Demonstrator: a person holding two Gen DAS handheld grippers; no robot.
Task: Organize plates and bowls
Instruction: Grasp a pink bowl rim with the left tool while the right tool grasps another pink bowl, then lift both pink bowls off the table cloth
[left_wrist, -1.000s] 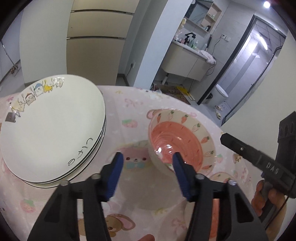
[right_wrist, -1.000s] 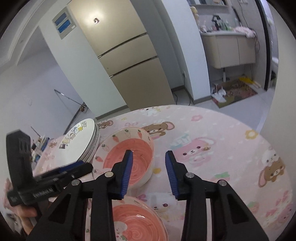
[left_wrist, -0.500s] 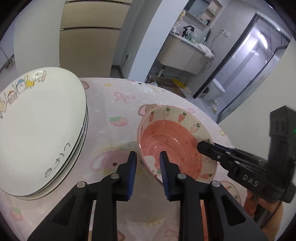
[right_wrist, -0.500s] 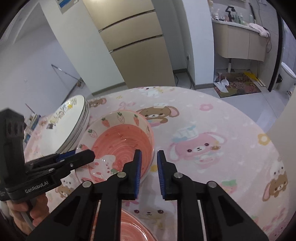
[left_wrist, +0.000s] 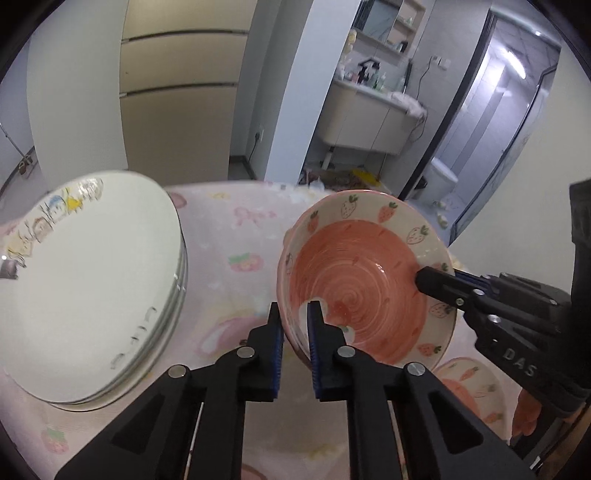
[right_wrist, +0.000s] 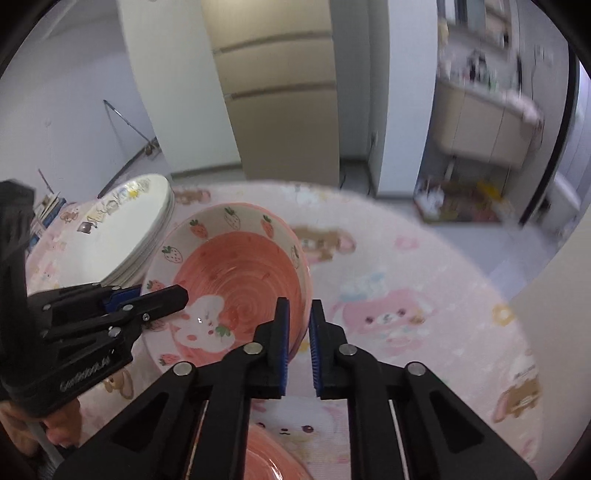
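A pink strawberry bowl (left_wrist: 354, 280) (right_wrist: 240, 269) is tilted above the pink tablecloth, held from both sides. My left gripper (left_wrist: 293, 325) has its jaws closing on the bowl's near left rim, and the blue pads press it. My right gripper (right_wrist: 297, 325) has its jaws closing on the right rim, with the wall pinched between the pads. Each view shows the other one too: the right gripper (left_wrist: 436, 280) and the left gripper (right_wrist: 166, 295). A second pink bowl (left_wrist: 465, 398) (right_wrist: 269, 458) sits near the front edge. A stack of white plates (left_wrist: 92, 288) (right_wrist: 129, 229) lies to the left.
The round table (right_wrist: 406, 295) carries a pink bear-print cloth. Its far edge drops to the floor before a beige cabinet (left_wrist: 177, 110). A person's hand (right_wrist: 62, 424) holds the left gripper's handle. A bathroom doorway (left_wrist: 480, 129) opens at the back right.
Both grippers went from open to closed on opposite sides of the strawberry bowl's rim. The bowl has tipped and come closer to both cameras. The right wrist view has rolled.
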